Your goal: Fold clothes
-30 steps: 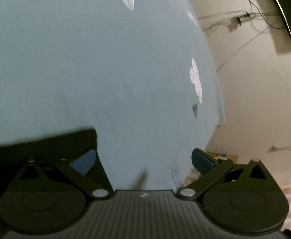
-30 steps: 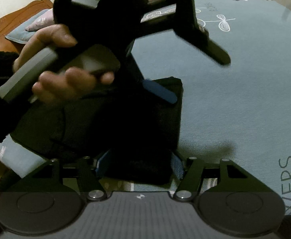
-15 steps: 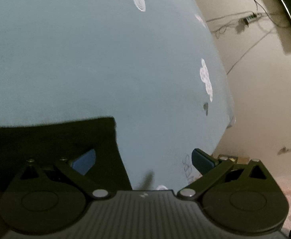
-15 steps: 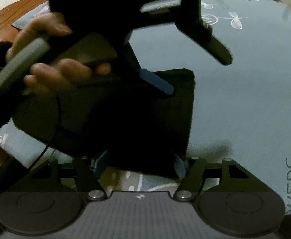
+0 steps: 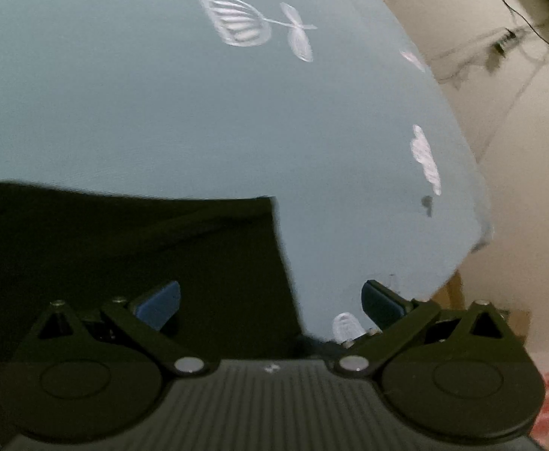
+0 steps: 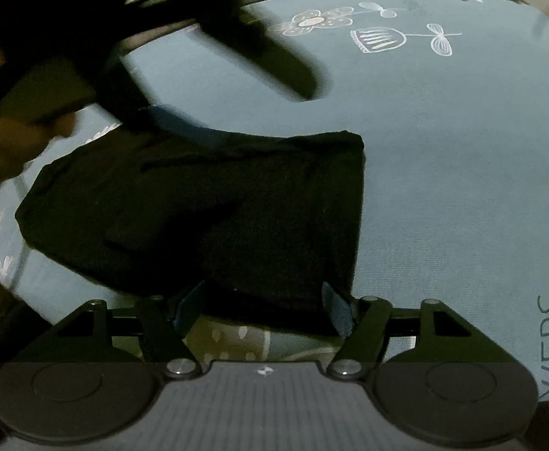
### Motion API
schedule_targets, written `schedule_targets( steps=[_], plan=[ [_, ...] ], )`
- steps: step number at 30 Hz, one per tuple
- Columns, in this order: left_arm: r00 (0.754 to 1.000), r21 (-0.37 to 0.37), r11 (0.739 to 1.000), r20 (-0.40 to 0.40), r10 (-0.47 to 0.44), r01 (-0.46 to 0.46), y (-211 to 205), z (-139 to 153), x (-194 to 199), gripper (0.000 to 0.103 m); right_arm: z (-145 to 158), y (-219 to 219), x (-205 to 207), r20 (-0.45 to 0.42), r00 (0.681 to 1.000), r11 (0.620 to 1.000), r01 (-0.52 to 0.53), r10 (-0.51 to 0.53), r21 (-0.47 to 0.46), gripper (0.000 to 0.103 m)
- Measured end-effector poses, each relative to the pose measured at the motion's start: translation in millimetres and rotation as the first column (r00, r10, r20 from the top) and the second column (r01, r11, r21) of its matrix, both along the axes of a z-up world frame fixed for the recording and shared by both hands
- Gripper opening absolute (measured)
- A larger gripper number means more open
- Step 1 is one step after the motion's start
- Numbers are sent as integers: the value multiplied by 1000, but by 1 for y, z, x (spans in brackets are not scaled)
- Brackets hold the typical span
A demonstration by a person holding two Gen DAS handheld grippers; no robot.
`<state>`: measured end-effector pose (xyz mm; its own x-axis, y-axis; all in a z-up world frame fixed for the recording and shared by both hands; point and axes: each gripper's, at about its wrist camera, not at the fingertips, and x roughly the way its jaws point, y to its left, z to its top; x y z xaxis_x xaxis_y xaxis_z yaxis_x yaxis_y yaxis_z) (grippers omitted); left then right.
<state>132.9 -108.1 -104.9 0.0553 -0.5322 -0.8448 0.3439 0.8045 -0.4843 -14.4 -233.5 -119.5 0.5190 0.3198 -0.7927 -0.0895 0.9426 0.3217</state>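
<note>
Now we see a folded black garment (image 6: pixel 207 203) lying flat on a blue-grey bed sheet (image 6: pixel 443 173).
Low in the right wrist view, our right gripper (image 6: pixel 261 310) has its blue-padded fingers (image 6: pixel 336 312) spread either side of the garment's near edge; whether the pads press it, we cannot tell. The cloth looks soft, matte and thick, squared at its upper right corner. White line-drawn flowers mark the woven sheet, and dark letters "WERS" run up the lower right edge. In the left wrist view, our left gripper (image 5: pixel 270 300) is released, one blue pad over the garment (image 5: pixel 124 248), the other over the sheet (image 5: pixel 199 112). Upper left of the right view, it shows only as a dark blur.
</note>
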Motion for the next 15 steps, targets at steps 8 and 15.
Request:
schedule_targets(
  steps=[8,15],
  plan=[
    [973,-32,973,-41,227,-229,64,-25,-1,102,9,-36,14,-95,972,931,235,-217,278,73],
    [941,-25,943,-88,328,-331,94,-48,-8,102,14,-11,49,-133,973,949,215,-189,228,73]
  ],
)
